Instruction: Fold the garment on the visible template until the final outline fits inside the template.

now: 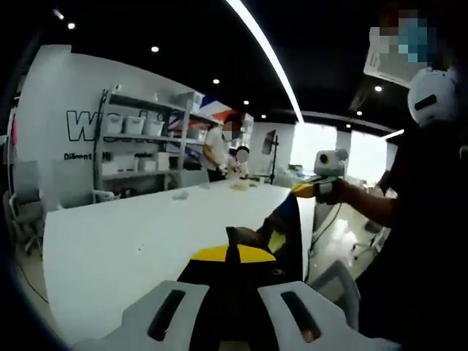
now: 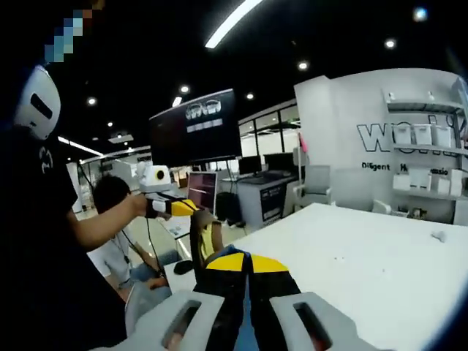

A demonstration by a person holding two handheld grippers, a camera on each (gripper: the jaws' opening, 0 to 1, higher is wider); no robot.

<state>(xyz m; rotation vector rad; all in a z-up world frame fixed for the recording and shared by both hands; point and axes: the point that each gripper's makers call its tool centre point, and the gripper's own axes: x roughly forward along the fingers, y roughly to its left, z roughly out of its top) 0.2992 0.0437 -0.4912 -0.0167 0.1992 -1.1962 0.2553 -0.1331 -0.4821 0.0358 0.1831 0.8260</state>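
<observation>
Risk: the garment [image 1: 281, 227] hangs stretched in the air between both grippers, above the white table [image 1: 131, 241]; a slip at either jaw would drop it crooked, off any template.
Left gripper [image 1: 232, 292]: jaws clenched on black-and-yellow cloth.
Right gripper [image 2: 247, 296]: jaws likewise clamped on the cloth's opposite end.
Template: cannot tell where it lies.

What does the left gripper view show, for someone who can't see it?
A black and yellow garment is held up above a white table between the left gripper and the right gripper. Shelves stand behind.
</observation>
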